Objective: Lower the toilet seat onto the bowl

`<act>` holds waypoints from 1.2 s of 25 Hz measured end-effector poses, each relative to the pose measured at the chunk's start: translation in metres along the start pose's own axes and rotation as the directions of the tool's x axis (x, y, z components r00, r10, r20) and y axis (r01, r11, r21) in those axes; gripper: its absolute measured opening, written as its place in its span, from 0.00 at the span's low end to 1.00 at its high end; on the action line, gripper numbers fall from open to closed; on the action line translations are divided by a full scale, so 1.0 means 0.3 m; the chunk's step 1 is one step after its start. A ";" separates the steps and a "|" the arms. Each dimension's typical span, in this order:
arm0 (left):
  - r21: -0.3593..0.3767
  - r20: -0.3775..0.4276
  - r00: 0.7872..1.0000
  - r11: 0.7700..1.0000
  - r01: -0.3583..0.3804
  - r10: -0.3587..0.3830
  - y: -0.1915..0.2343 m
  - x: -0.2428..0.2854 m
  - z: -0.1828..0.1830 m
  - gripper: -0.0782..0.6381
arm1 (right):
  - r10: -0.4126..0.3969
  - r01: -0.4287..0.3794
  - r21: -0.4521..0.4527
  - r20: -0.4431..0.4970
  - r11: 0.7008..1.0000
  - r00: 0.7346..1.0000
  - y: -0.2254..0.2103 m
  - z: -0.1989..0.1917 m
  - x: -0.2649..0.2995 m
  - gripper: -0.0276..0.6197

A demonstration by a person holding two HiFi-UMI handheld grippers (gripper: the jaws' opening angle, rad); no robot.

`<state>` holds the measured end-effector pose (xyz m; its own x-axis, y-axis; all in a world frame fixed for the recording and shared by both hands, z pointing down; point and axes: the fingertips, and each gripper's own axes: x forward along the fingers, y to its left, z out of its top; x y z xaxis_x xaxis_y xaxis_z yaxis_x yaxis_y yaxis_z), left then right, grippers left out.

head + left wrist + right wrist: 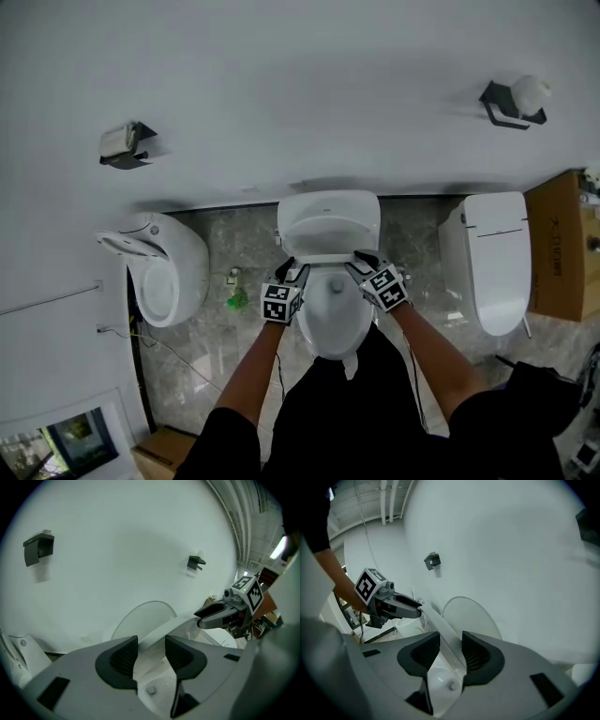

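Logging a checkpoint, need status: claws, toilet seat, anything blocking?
Left claw, right claw: each shut on seat rim. Seat tilted, not yet on bowl; lid upright. Nothing seen in the way.

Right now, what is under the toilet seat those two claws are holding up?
Under the seat, gripped by the left gripper and right gripper, lies the open white bowl with a small round fitting low inside. The seat covers the bowl's back rim.

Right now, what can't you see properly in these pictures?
Green thing on the floor, head view: too small to name.
Brown box, head view: cut off by the right edge.
Dark wall holder, right gripper view: cut off by the lens edge.
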<state>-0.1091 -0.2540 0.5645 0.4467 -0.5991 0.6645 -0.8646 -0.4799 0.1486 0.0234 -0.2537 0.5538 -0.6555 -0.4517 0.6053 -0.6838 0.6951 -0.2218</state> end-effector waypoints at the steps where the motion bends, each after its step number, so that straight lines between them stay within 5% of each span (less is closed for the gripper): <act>1: 0.020 -0.005 1.000 1.000 0.006 -0.006 -0.006 -0.013 -0.013 0.37 | 0.003 -0.003 -0.004 -0.013 1.000 1.000 0.018 -0.013 -0.010 0.28; 16: 0.150 -0.096 0.991 0.982 0.111 -0.098 -0.158 -0.202 -0.243 0.34 | -0.057 0.052 -0.071 -0.073 0.996 0.996 0.257 -0.207 -0.137 0.29; 30: 0.264 -0.085 0.982 0.947 0.183 -0.166 -0.303 -0.326 -0.526 0.36 | -0.138 0.119 -0.155 -0.118 0.981 0.983 0.459 -0.481 -0.209 0.29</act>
<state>-0.1106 -0.0507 0.6016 0.5628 -0.4542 0.6907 -0.6767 -0.7330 0.0693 0.0166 -0.0488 0.5955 -0.5124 -0.4741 0.7160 -0.6988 0.7148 -0.0268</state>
